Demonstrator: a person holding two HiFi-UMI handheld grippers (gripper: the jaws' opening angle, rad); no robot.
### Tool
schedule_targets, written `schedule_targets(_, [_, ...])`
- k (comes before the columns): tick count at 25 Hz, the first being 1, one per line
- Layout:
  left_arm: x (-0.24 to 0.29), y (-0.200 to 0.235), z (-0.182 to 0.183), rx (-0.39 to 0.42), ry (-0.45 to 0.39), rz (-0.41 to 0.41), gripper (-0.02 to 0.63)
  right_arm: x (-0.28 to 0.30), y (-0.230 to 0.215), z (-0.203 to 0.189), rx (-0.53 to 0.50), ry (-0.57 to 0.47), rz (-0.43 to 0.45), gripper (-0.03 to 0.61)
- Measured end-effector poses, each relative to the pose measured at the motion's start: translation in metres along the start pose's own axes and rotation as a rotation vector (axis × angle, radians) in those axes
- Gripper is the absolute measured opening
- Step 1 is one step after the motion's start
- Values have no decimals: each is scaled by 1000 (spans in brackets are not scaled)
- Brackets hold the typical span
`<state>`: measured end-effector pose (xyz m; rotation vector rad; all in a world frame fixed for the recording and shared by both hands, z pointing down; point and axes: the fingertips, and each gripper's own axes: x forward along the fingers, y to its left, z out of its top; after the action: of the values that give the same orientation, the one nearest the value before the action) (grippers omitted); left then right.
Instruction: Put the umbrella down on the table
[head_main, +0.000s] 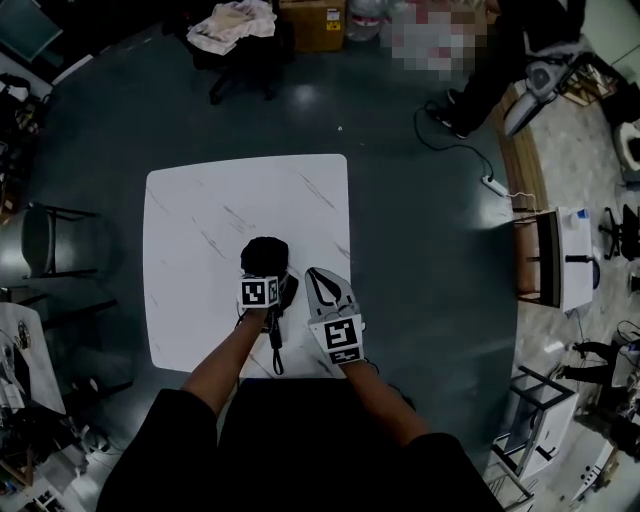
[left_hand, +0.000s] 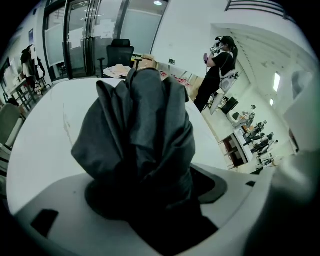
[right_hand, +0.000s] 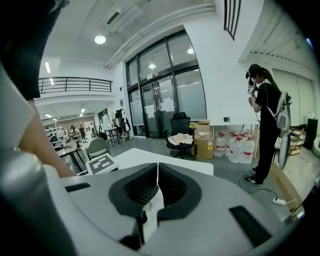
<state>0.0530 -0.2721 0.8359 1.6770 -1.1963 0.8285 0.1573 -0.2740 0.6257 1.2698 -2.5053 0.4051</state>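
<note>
Left gripper (head_main: 267, 278) clamped on umbrella (head_main: 265, 257); in its own view black fabric (left_hand: 142, 145) fills the gap between the jaws, so firm hold, jaws only as wide as the bundle. Right gripper (head_main: 319, 276) at 3 o'clock of the left one, just beside it, jaws pressed together with nothing in them (right_hand: 157, 174). Not touching umbrella.

Umbrella is folded, black, canopy bunched, pointing toward 12 o'clock over the table (head_main: 200, 215). It sits over the table's 6 o'clock part, near the edge by the person. Strap (head_main: 277, 350) dangles back toward 6 o'clock past the gripper. Can't tell whether the canopy touches the top yet.

Step, as I judge it: lower and release. To do it well:
- bring it down flat, long side along the top, not tip-first, or it may roll or tip
- place it a bit toward 12 o'clock so no part overhangs the near edge
- watch the strap, it could snag a jaw on pull-out
- open only once the weight is on the table, then back out toward 6 o'clock, straight
- the right one can stay clear at 3 o'clock

Soft fabric, likely to slump a little on release.
</note>
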Motion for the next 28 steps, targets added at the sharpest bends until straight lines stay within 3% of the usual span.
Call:
schedule_targets(13, [14, 5, -12, -12, 38, 5, 364, -28, -5, -8, 18, 20, -91, 18])
schedule_targets(19, [9, 1, -14, 13, 35, -38, 371, -48, 9, -12, 56, 25, -136, 18])
schedule_targets(28, [-52, -9, -4, 26, -124, -119, 373, -72, 38, -2, 82, -17, -179, 18])
